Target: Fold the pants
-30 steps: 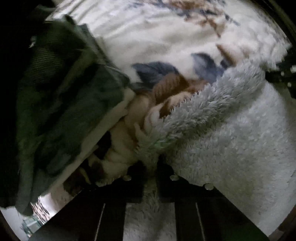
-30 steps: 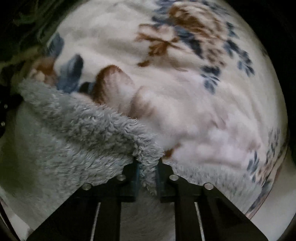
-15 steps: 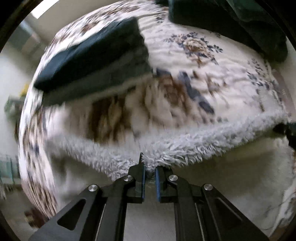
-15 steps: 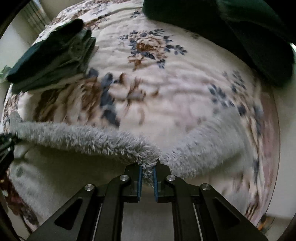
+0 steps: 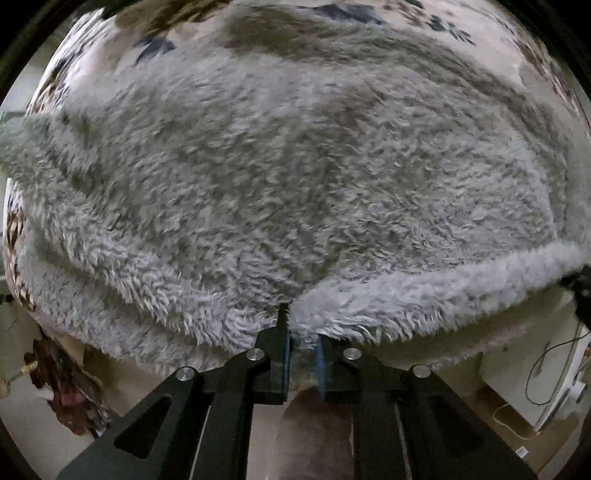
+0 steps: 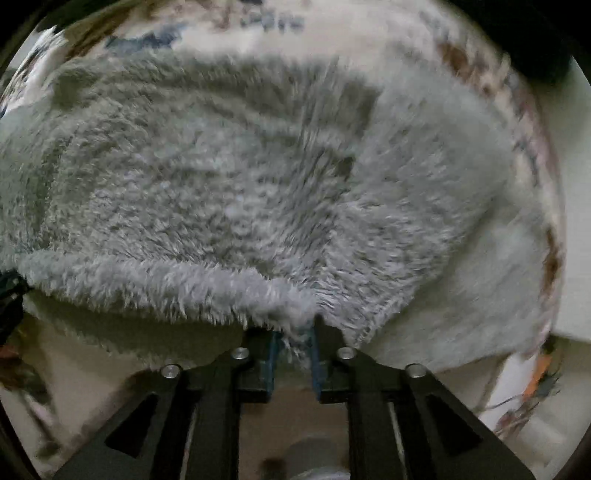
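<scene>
The grey fluffy pants (image 5: pixel 295 177) lie spread over the flowered bedspread (image 5: pixel 388 14) and fill most of both views (image 6: pixel 229 177). My left gripper (image 5: pixel 302 332) is shut on the near edge of the pants. My right gripper (image 6: pixel 293 332) is shut on the same fuzzy edge further to the right. The edge runs between the two grippers and hangs at the bed's near side. The right gripper's tip shows at the right rim of the left wrist view (image 5: pixel 580 291).
The flowered bedspread shows along the top and right of the right wrist view (image 6: pixel 532 155). A dark green pillow (image 6: pixel 535 48) lies at the far right. Below the bed edge there are floor, cables (image 5: pixel 546 373) and clutter (image 5: pixel 70 391).
Both grippers have carried the held edge back toward the near side of the bed. The pants now lie spread over the bedspread. The dark folded clothes have left both views.
</scene>
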